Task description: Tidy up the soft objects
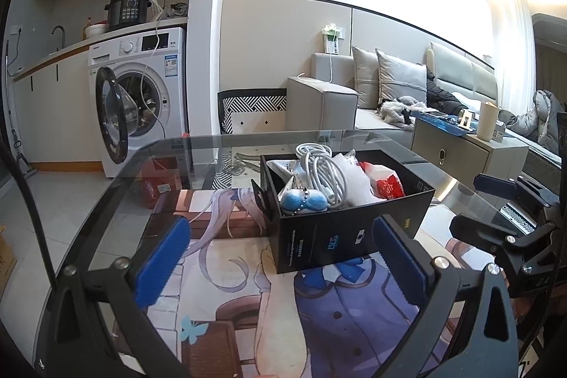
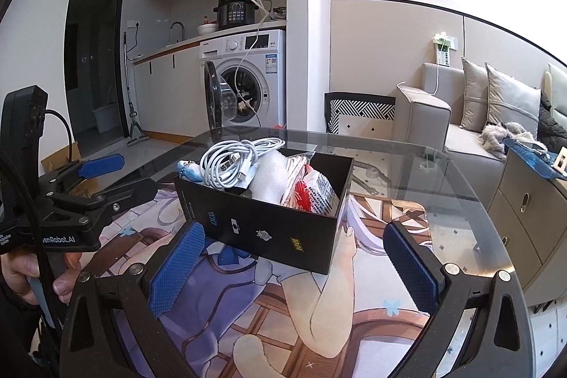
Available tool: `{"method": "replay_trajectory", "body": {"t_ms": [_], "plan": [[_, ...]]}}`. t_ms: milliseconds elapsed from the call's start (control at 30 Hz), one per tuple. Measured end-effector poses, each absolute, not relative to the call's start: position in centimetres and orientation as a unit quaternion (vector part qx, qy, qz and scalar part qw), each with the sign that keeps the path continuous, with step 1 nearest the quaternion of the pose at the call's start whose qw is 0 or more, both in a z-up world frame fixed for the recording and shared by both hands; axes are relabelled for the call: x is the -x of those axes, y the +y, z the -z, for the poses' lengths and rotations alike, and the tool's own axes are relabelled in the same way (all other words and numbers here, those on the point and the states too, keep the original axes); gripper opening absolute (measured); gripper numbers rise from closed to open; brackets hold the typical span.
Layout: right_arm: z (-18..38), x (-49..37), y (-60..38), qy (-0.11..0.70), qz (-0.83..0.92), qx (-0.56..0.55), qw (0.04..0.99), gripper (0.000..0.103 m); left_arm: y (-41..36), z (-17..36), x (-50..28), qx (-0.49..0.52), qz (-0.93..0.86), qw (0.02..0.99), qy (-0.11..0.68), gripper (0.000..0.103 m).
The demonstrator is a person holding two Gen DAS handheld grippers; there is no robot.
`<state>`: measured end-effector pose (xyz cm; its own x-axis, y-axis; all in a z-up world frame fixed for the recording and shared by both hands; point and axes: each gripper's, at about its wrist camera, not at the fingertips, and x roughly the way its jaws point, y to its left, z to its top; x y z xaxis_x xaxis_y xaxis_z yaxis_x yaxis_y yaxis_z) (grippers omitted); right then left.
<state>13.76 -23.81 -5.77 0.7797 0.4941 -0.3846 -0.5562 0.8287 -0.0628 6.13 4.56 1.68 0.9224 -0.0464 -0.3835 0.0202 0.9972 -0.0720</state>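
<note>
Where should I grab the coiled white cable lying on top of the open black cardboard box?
Grip the coiled white cable across its bundled loops, coming straight down from above. It lies on top of the other contents, above the rim of the open black cardboard box, so the box walls block a side approach. Both the left gripper and right gripper are open and empty; either probably works.

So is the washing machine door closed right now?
No, the washing machine door is swung wide open, showing the drum with a white cable hanging into it.

black box [image 1: 349, 225] – open, on table | holds white cable [image 1: 324, 174], blue plush [image 1: 303, 201]
</note>
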Motion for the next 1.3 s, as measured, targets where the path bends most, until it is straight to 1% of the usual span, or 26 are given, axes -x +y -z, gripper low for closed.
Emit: {"method": "replay_trajectory", "body": {"t_ms": [1300], "plan": [[5.49,-13.42,-24.23,0.170,-0.278,0.084,0.942,0.103,4.51,-1.92,-5.76,0.029,0.009,0.981,0.189,0.103]]}}
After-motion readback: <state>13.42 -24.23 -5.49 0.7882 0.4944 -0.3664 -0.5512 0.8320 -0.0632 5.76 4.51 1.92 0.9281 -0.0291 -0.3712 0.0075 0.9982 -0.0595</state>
